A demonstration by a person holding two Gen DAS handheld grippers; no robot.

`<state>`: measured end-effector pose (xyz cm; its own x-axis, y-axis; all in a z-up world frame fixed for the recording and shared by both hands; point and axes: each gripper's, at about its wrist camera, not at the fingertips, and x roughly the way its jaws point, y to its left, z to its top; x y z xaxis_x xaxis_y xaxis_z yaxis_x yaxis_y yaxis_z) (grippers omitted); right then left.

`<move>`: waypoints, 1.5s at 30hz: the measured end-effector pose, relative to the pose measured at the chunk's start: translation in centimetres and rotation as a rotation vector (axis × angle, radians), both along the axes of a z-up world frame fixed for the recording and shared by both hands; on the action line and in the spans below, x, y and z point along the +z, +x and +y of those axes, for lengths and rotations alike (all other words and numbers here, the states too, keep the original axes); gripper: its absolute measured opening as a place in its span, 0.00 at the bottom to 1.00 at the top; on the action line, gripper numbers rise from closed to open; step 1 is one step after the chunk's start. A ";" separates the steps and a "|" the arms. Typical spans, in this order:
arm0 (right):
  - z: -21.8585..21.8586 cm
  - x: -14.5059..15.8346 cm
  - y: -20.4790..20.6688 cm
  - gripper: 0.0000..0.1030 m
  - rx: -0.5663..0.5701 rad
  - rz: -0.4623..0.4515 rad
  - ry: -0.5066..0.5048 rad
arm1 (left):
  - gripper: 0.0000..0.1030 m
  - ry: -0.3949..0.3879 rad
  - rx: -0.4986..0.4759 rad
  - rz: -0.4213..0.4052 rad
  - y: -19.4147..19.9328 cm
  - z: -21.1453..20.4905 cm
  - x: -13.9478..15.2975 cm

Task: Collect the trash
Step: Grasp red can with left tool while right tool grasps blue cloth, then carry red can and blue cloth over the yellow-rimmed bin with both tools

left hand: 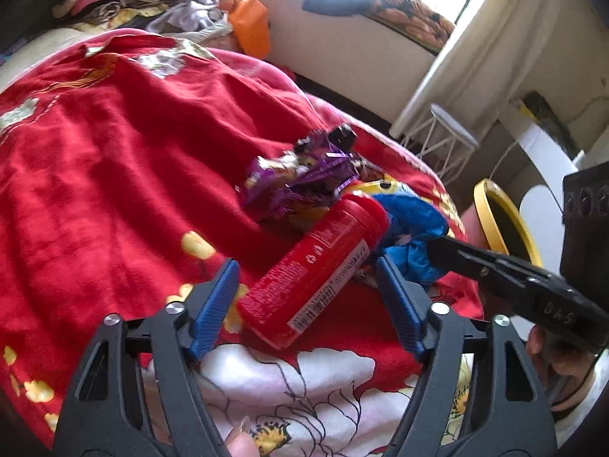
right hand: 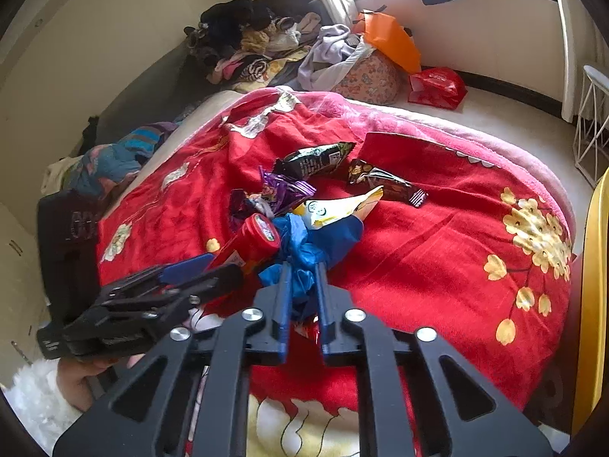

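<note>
A red tube-shaped can [left hand: 316,270] lies on the red bedspread [left hand: 114,160]. My left gripper [left hand: 308,293] is open with its blue fingers either side of the can's lower end. My right gripper [right hand: 304,278] is shut on a crumpled blue plastic bag [right hand: 316,240], which also shows in the left wrist view [left hand: 411,228]. A purple wrapper [left hand: 297,179] lies behind the can. In the right wrist view, a yellow and white wrapper [right hand: 338,207] and two black snack packets [right hand: 316,160] [right hand: 384,181] lie farther back on the bedspread [right hand: 437,228].
A yellow-rimmed bin [left hand: 502,217] stands off the bed's right edge. A white wire side table [left hand: 445,144] stands by the curtain. Clothes [right hand: 266,45], an orange bag [right hand: 392,38] and a red bag [right hand: 437,85] lie at the far end of the bed.
</note>
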<state>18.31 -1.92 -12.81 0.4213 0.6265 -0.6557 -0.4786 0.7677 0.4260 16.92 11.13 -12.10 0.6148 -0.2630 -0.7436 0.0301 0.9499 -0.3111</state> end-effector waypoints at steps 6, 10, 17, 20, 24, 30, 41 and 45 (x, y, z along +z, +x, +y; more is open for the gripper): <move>-1.3 0.2 -0.8 0.08 -0.021 0.001 0.027 | 0.50 0.017 -0.030 0.007 -0.5 -0.7 -0.4; -2.1 0.4 -1.4 0.07 -0.034 -0.006 0.033 | 0.44 0.024 -0.041 0.003 -1.1 -1.2 -0.3; -3.2 1.5 -2.4 0.06 -0.038 -0.036 0.052 | 0.32 0.026 -0.043 -0.006 -2.1 -2.0 0.1; -3.6 2.3 -2.7 0.06 -0.039 -0.053 0.061 | 0.30 0.028 -0.045 -0.026 -2.4 -2.3 0.8; -4.3 3.2 -3.2 0.06 -0.047 -0.073 0.080 | 0.29 0.018 -0.042 -0.064 -2.9 -2.6 2.3; -5.1 3.9 -3.5 0.06 -0.064 -0.089 0.092 | 0.28 0.004 -0.027 -0.106 -3.5 -2.8 4.0; -5.9 4.7 -4.2 0.06 -0.079 -0.104 0.110 | 0.26 0.008 0.002 -0.183 -4.4 -3.1 6.9; -6.2 5.1 -4.5 0.06 -0.079 -0.116 0.116 | 0.26 0.005 0.003 -0.199 -4.6 -3.3 7.7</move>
